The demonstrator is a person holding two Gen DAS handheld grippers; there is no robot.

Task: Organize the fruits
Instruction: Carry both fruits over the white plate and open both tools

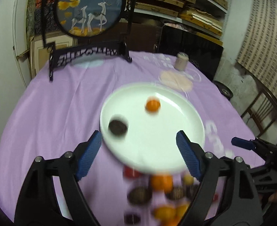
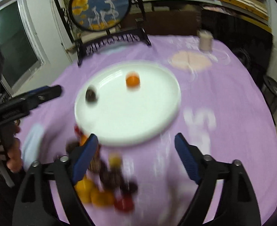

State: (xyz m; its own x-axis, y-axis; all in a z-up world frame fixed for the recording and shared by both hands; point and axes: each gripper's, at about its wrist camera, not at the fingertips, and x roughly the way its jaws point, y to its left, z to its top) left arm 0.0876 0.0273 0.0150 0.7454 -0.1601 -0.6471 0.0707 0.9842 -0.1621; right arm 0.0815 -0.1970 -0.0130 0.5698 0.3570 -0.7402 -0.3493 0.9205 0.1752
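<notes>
A white plate (image 1: 157,146) lies on the purple cloth and holds a small orange fruit (image 1: 152,105) and a dark round fruit (image 1: 118,126). The plate (image 2: 130,118) also shows in the right wrist view with the orange fruit (image 2: 132,81) and the dark fruit (image 2: 91,94). A blurred pile of orange, dark and red fruits (image 1: 161,194) lies on the cloth in front of the plate; it shows in the right wrist view too (image 2: 104,180). My left gripper (image 1: 139,141) is open and empty above the plate's near edge. My right gripper (image 2: 136,141) is open and empty, just right of the pile.
A black stand with a round deer painting (image 1: 90,7) stands at the table's back. A pink cup (image 1: 181,61) and a flat pinkish mat (image 1: 176,80) sit at the back right. Shelves, a chair (image 1: 260,111) and walls surround the table. Both views are motion-blurred.
</notes>
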